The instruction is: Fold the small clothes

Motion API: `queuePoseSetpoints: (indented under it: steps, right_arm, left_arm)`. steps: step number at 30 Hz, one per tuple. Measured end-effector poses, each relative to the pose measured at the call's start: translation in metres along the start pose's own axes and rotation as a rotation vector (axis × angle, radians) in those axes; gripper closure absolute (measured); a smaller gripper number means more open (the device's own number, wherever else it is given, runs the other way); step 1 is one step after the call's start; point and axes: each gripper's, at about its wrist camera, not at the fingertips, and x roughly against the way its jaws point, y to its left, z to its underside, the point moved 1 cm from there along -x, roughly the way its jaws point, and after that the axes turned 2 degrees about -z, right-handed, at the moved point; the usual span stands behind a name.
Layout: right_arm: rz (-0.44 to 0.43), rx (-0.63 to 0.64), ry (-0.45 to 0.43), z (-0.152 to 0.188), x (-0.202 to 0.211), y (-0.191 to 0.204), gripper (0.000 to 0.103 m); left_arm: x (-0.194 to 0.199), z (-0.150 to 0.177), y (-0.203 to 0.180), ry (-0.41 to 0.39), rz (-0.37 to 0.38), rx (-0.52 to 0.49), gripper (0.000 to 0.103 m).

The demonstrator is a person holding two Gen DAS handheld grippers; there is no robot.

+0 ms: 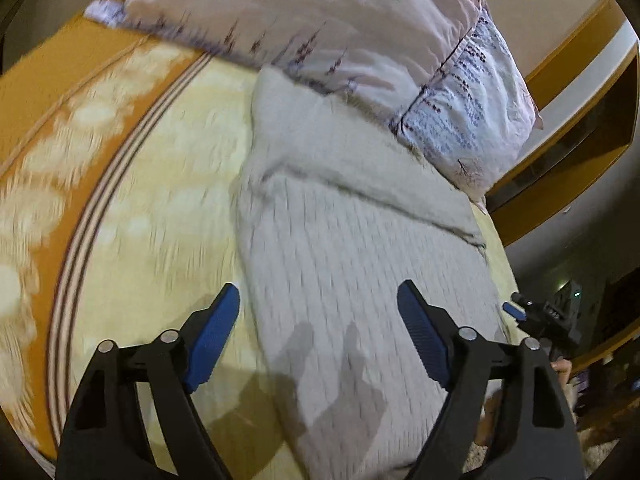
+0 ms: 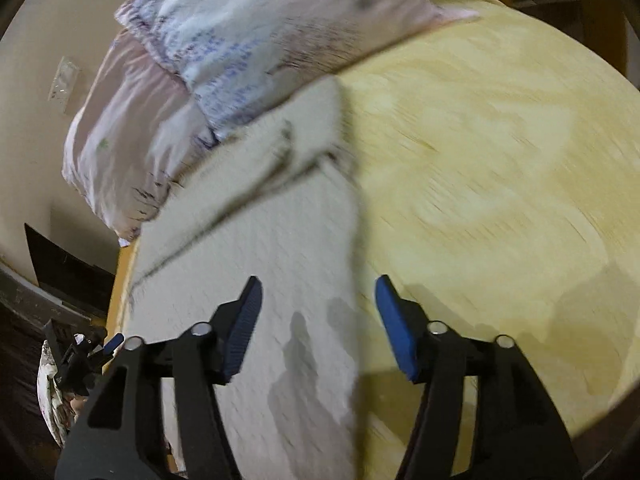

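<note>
A light grey knitted garment (image 1: 352,240) lies flat on the yellow bedspread (image 1: 168,184), with a folded part across its far end. My left gripper (image 1: 320,304) is open and empty, hovering above the garment's near left edge. The right wrist view shows the same garment (image 2: 260,248), its right edge running down the middle. My right gripper (image 2: 318,300) is open and empty above that edge. The other gripper's blue tip shows at the right edge in the left wrist view (image 1: 514,311) and at the lower left in the right wrist view (image 2: 114,342). Both views are motion-blurred.
A pink and white patterned pillow (image 1: 320,28) lies at the head of the bed, touching the garment's far end; it also shows in the right wrist view (image 2: 224,60). An orange bedspread border (image 1: 60,92) runs at left. A wooden frame (image 1: 580,152) and dark floor lie beyond the bed.
</note>
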Motion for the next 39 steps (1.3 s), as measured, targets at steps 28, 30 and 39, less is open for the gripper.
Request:
queuePoseSetpoints:
  steps: [28, 30, 39]
  right_arm:
    - [-0.324, 0.069, 0.224, 0.079, -0.002, 0.020, 0.095]
    - [-0.304, 0.104, 0.153, 0.073, 0.006, 0.024, 0.096]
    - [-0.246, 0.230, -0.132, 0.041, 0.039, 0.042, 0.096]
  left_arm:
    - [0.007, 0.096, -0.028, 0.145, 0.165, 0.085, 0.089]
    - [0.008, 0.092, -0.028, 0.135, 0.155, 0.076, 0.095]
    - [0.025, 0.053, -0.032, 0.005, 0.139, 0.013, 0.097]
